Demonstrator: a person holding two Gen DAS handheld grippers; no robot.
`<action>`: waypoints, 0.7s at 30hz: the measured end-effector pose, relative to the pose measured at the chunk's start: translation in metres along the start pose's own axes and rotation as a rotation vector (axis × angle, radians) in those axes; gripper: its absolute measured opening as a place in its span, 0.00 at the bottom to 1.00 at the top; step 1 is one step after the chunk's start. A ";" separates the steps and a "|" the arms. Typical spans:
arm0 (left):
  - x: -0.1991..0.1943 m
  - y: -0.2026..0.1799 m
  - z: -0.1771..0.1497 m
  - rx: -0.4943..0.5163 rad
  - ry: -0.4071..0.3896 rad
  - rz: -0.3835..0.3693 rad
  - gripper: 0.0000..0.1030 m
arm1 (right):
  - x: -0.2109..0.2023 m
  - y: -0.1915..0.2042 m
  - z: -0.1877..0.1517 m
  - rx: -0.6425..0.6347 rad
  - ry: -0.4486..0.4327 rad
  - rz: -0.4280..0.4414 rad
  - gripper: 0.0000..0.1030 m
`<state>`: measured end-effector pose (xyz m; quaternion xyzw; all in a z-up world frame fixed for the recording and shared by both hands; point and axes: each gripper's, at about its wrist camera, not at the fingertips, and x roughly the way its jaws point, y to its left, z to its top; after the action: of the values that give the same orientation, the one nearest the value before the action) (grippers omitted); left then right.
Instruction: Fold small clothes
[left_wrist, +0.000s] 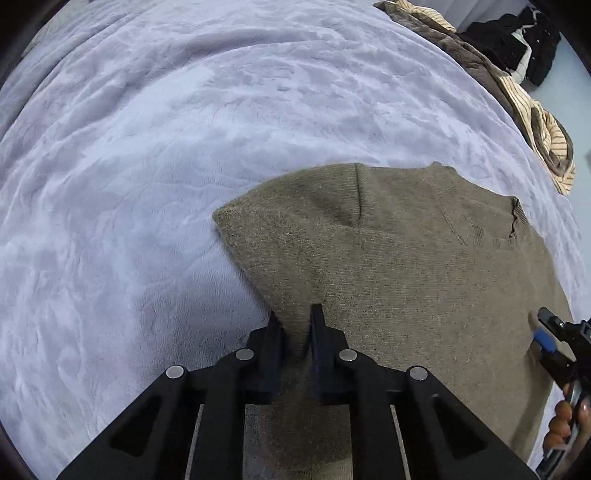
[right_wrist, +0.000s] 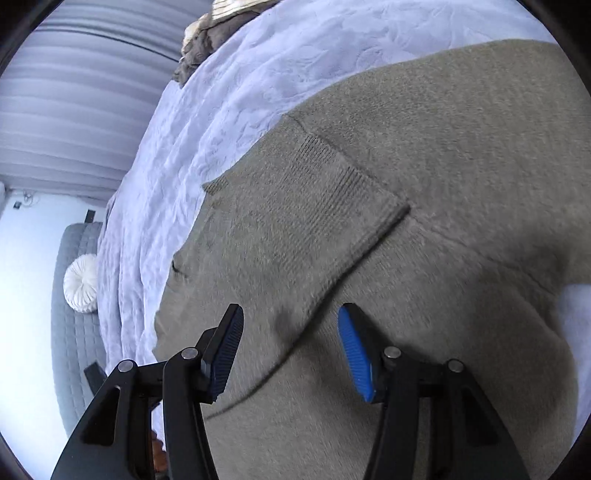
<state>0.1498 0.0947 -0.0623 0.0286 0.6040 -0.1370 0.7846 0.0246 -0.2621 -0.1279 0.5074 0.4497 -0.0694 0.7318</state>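
A: How does the left hand-held gripper (left_wrist: 295, 323) stand?

B: It points steeply down, its two black fingers drawn close with a pinch of the olive sweater (left_wrist: 388, 258) clamped between them.

A: And the right hand-held gripper (right_wrist: 290, 332)?

B: Its jaws stand apart over the sweater, blue pads (right_wrist: 356, 354) facing each other, nothing pressed between them. In the left wrist view, the person's fingers (left_wrist: 561, 424) wrap its handle.

Two wrist fisheyes, both close over the bed

My left camera looks steeply down; my right camera sits nearer, angled sideways; both share the olive knit garment (left_wrist: 406, 258) (right_wrist: 406, 184) and lavender blanket (left_wrist: 147, 147) (right_wrist: 258, 55).
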 end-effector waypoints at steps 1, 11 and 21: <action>-0.004 -0.001 0.002 0.022 -0.007 -0.011 0.14 | 0.002 0.003 0.002 -0.003 0.014 -0.017 0.06; -0.007 0.004 -0.001 0.074 -0.003 -0.029 0.21 | -0.009 -0.018 -0.027 -0.006 -0.001 -0.046 0.05; -0.063 0.034 -0.025 0.002 -0.131 0.163 0.81 | 0.020 0.069 -0.095 -0.145 0.259 0.179 0.51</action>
<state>0.1203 0.1440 -0.0128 0.0695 0.5467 -0.0748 0.8311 0.0195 -0.1458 -0.1032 0.4961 0.4970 0.0945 0.7057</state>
